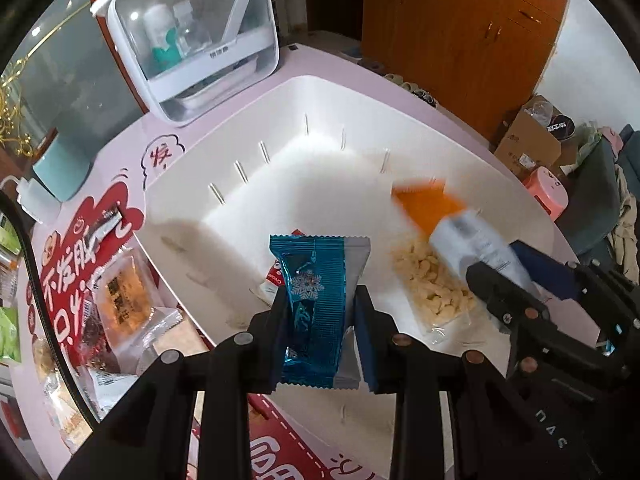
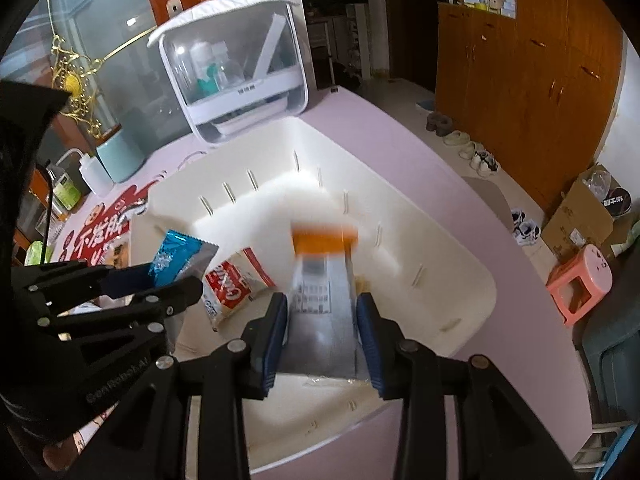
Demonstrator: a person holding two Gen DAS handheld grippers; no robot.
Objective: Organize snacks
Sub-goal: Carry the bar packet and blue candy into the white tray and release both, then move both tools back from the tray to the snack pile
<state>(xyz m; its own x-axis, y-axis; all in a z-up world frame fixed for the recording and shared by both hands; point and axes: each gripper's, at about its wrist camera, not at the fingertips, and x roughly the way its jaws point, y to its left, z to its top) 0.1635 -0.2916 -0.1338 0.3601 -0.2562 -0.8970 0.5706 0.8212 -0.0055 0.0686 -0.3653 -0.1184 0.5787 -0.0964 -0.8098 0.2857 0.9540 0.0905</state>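
My left gripper (image 1: 320,312) is shut on a blue and silver snack packet (image 1: 316,300) and holds it over the white storage bin (image 1: 360,96). The packet also shows in the right wrist view (image 2: 176,258). My right gripper (image 2: 322,320) is shut on an orange and silver packet (image 2: 324,280), blurred, over the bin's right half; it also shows in the left wrist view (image 1: 452,220). A red and white cream snack bag (image 2: 234,284) and a clear bag of pale nuts (image 1: 432,284) lie on the bin floor.
Several loose snack packets (image 1: 120,296) lie on the pink table (image 1: 340,60) left of the bin. A white and clear cabinet (image 1: 196,40) stands behind the bin. A teal container (image 1: 60,168) and a white bottle (image 2: 94,172) are at the far left.
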